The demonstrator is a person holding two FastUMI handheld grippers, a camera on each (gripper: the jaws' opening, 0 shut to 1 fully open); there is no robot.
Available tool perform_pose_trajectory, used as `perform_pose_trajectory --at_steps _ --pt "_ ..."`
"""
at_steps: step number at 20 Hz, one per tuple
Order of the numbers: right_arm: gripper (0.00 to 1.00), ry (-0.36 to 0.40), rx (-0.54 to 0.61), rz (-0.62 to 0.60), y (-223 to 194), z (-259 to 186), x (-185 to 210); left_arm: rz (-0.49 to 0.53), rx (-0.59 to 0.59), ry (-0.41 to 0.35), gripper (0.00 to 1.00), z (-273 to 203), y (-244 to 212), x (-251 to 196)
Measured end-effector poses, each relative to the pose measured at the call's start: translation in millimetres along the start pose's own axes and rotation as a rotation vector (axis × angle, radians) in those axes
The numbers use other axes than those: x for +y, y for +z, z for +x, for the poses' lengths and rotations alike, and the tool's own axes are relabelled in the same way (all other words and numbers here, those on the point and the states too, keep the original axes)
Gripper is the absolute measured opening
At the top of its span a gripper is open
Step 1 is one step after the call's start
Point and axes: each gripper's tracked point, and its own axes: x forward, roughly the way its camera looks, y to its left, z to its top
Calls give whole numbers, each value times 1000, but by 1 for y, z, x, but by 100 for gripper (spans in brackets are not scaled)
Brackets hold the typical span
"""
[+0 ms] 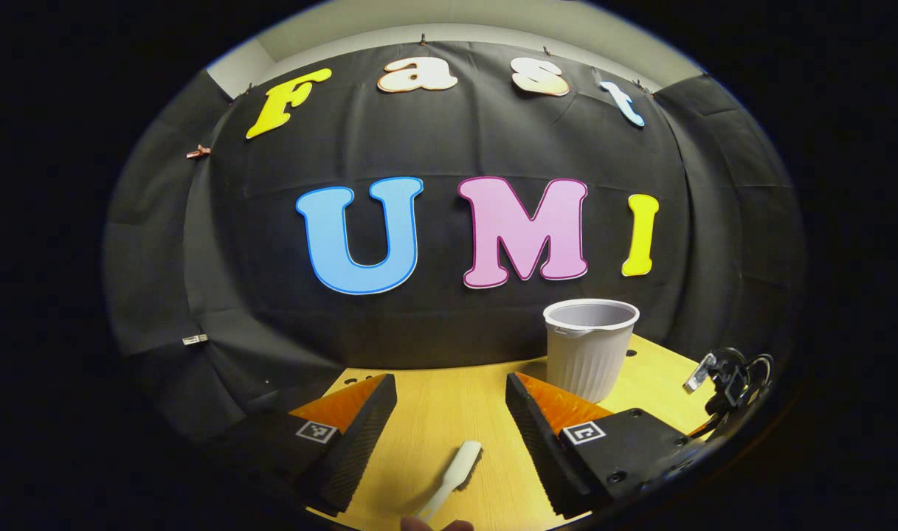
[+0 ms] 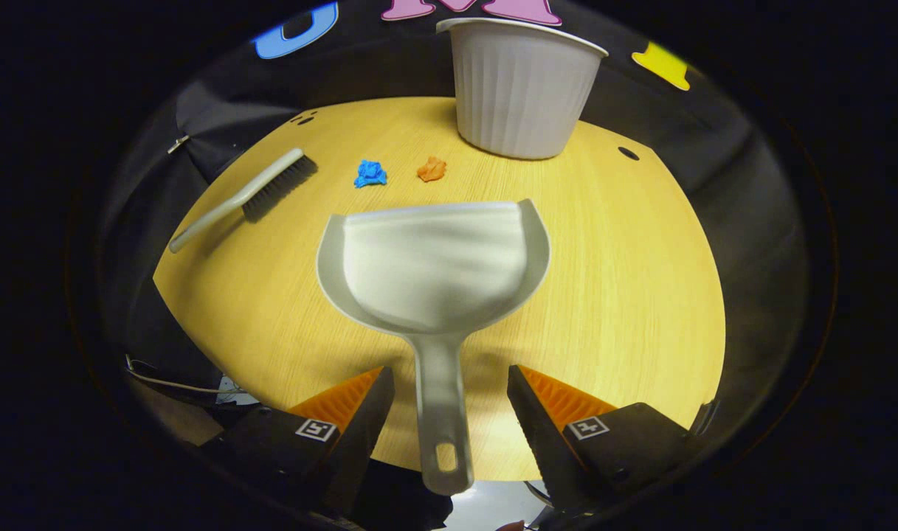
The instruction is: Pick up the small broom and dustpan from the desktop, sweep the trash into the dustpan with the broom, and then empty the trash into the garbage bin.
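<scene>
Between my right gripper's (image 2: 445, 391) spread fingers runs the dustpan's (image 2: 434, 265) handle, neither finger touching it; the pan lies flat on the wooden desktop (image 2: 640, 295). Beyond the dustpan's front edge I see a blue scrap (image 2: 370, 174) and an orange scrap (image 2: 432, 169), with the white garbage bin (image 2: 520, 88) behind them. Left of the dustpan rests the small broom (image 2: 249, 195). My left gripper (image 1: 449, 402) also stands apart, hovering over the broom, holding nothing.
</scene>
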Motion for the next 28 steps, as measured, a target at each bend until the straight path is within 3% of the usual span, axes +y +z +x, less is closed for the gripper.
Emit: perform_pose_trajectory --at_steps 4,10,11,13,16,17,20,21,22,28 --pt "96 4 59 0 2 24 2 -3 14 18 95 0 -4 2" --pt "84 0 81 20 16 37 1 -20 41 48 95 6 -14 6" --pt "64 -2 94 25 17 38 1 -25 46 52 95 7 -16 5" --pt "40 7 98 -1 18 36 2 -29 57 58 95 11 -19 6" --pt "42 27 71 -12 22 39 3 -26 69 62 95 16 -26 5" --pt "35 46 60 -14 23 38 5 -23 79 61 95 18 -28 5" --pt "37 61 26 -21 25 31 4 -15 148 37 95 24 -48 2" --pt "33 67 14 -34 25 23 4 -6 191 34 95 28 -58 3" --pt "37 68 6 -50 25 15 2 4 237 32 95 32 -70 3" --pt "37 67 -6 -108 17 -16 -9 5 598 -71 94 34 -162 2"
